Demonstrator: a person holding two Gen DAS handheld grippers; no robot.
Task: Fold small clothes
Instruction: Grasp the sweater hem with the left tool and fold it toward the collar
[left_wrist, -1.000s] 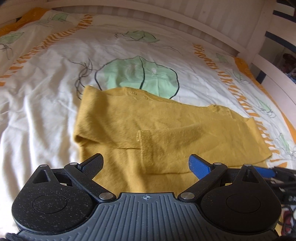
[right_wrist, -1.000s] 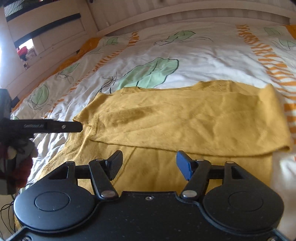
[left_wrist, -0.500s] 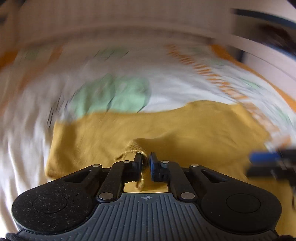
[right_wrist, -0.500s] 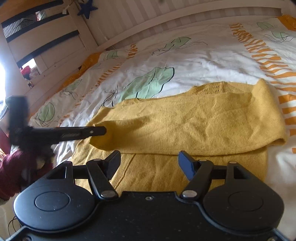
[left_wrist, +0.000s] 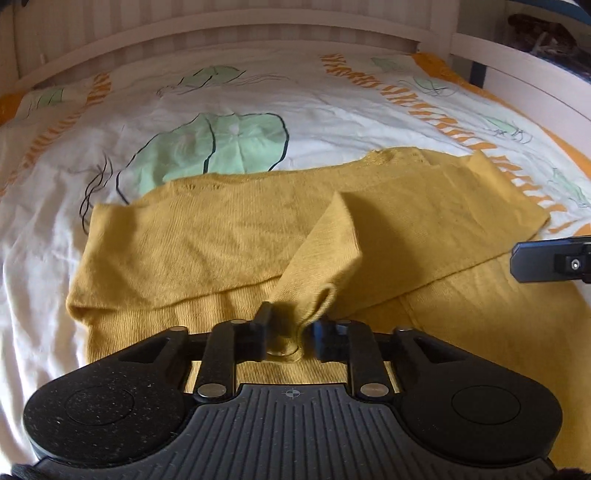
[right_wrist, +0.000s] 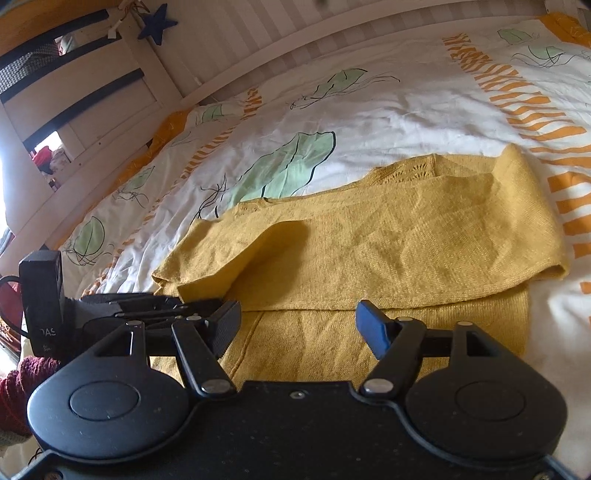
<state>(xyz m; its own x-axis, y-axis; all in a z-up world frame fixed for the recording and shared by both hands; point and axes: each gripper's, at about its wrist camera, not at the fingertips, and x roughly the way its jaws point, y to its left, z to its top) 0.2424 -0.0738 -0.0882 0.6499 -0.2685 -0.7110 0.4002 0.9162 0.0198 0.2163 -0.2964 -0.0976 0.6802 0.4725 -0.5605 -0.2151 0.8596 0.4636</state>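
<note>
A mustard-yellow knit sweater (left_wrist: 221, 240) lies flat on the bed, its upper part folded down over the body. One sleeve (left_wrist: 325, 251) rises off it like a tent toward my left gripper (left_wrist: 291, 330). The jaws are opening: the cuff still hangs between them, with a small gap at the blue pad. In the right wrist view the sweater (right_wrist: 406, 240) fills the middle. My right gripper (right_wrist: 295, 328) hovers open over its near hem with nothing between the fingers. The left gripper (right_wrist: 199, 306) reaches in from the left there.
The white duvet (left_wrist: 332, 103) has green leaf prints and orange stripes. A white slatted bed frame (right_wrist: 110, 122) runs along the far side and the left end. A dark red knitted sleeve (right_wrist: 22, 387) of the person shows at the lower left.
My left gripper went from wide open to shut on the sleeve cuff and lifted the sleeve off the sweater; now its jaws have parted a little. The right gripper stayed open and rolled slightly.
</note>
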